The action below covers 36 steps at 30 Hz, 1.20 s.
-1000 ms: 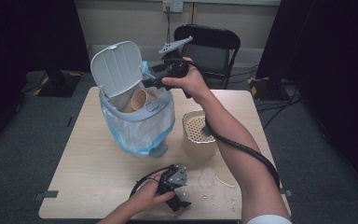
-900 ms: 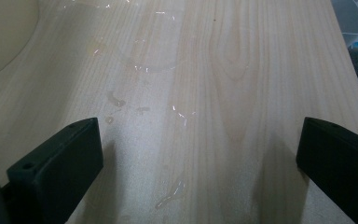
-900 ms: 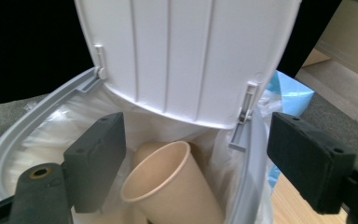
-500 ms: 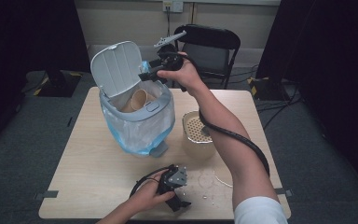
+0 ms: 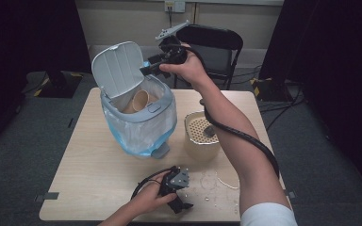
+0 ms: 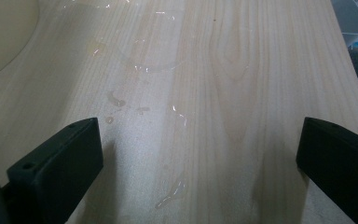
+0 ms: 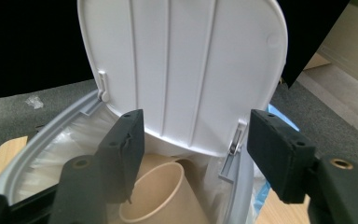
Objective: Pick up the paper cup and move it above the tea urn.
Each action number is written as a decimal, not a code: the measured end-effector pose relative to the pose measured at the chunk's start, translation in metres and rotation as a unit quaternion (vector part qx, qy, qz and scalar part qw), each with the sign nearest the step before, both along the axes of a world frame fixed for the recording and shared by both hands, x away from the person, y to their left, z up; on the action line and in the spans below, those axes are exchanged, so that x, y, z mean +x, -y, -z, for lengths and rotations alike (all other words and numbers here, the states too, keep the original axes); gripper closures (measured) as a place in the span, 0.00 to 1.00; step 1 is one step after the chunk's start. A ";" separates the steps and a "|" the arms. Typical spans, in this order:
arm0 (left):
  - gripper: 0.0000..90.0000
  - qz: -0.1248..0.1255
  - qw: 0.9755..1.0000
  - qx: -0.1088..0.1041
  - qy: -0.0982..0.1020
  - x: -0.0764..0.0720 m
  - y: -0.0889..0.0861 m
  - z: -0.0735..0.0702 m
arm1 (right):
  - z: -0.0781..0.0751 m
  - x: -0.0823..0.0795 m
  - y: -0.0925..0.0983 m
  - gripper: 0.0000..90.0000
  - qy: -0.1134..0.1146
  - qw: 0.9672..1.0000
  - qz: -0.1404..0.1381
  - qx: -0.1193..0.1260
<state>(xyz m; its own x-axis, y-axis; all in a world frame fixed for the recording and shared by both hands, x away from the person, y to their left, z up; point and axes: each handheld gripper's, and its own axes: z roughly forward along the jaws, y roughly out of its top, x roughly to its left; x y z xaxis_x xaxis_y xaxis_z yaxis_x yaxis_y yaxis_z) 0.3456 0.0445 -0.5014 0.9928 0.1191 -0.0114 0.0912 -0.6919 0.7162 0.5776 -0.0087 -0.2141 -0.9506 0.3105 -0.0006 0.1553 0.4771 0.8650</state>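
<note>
Inside the open bin [image 5: 139, 117], at the far left of the bench [image 5: 89, 165], a paper cup [image 7: 156, 196] is lying. Above its rim the right gripper [image 5: 146, 70] is hovering, its fingers having just been narrowing with nothing between them. Near the front edge the left gripper [image 5: 181, 202] is resting, fingers wide, over water streaks [image 6: 144, 65]. Beyond, a black chair [image 5: 212, 42] is standing on grey carpet.

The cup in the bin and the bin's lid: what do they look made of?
The cup looks like matte tan paper or card: thin rolled rim, no gloss. The lid looks like moulded pale grey plastic: smooth, faint sheen, raised ribs, hinge tabs.
</note>
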 end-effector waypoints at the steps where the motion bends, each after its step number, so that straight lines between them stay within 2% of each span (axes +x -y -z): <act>1: 0.00 0.000 1.000 0.000 0.000 0.000 0.000 0.000 | -0.002 -0.001 0.000 0.41 0.001 1.000 0.000 0.001; 9: 0.00 -0.001 1.000 0.000 0.001 0.000 0.000 0.000 | -0.019 -0.003 -0.010 0.48 0.004 1.000 -0.001 0.016; 19: 0.00 -0.001 1.000 0.000 0.001 0.000 0.000 0.000 | -0.029 0.003 -0.016 0.54 0.008 1.000 0.004 0.021; 29: 0.00 -0.001 1.000 0.000 0.001 0.000 0.000 0.000 | -0.027 0.011 -0.017 0.49 0.011 0.999 0.019 0.028; 36: 0.00 -0.001 1.000 0.000 0.001 0.000 0.000 0.000 | -0.019 0.019 -0.021 0.44 0.010 0.999 0.030 0.026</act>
